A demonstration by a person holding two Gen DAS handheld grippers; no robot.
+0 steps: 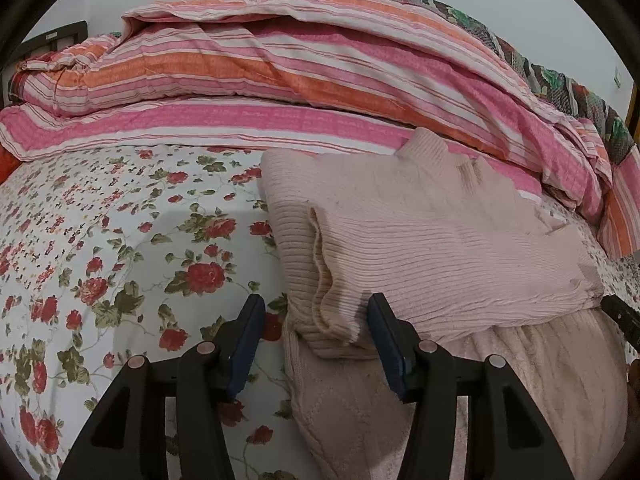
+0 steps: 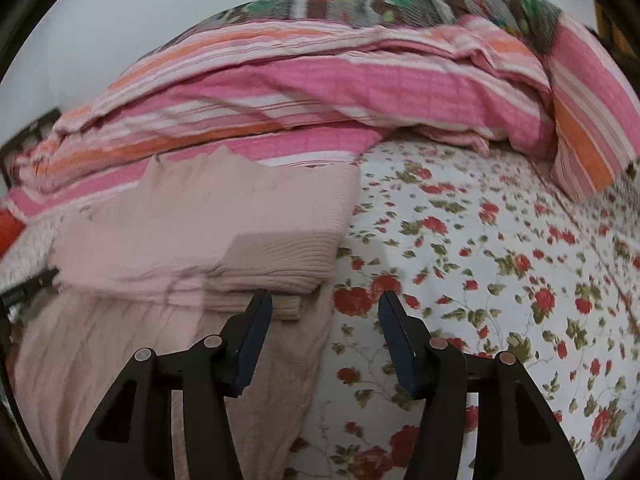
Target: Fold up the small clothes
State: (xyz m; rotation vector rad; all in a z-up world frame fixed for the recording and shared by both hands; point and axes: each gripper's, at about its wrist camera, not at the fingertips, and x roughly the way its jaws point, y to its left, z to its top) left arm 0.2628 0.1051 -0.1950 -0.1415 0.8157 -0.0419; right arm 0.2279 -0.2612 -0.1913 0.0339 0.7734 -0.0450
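Note:
A pale pink ribbed sweater (image 1: 420, 240) lies on the floral bedsheet (image 1: 100, 248), its sleeves folded in over the body. My left gripper (image 1: 316, 312) is open, its fingers on either side of the folded sleeve cuff (image 1: 332, 308), not closed on it. The sweater also shows in the right wrist view (image 2: 192, 232), with the lower body spread toward me. My right gripper (image 2: 326, 308) is open and empty, over the sweater's right edge where it meets the sheet (image 2: 500, 272). The right gripper's tip shows in the left wrist view (image 1: 624, 316).
A bunched pink and orange striped quilt (image 1: 300, 68) runs along the back of the bed, against the wall; it also shows in the right wrist view (image 2: 340, 88). A dark headboard (image 1: 52, 40) stands at far left. Floral sheet extends on both sides of the sweater.

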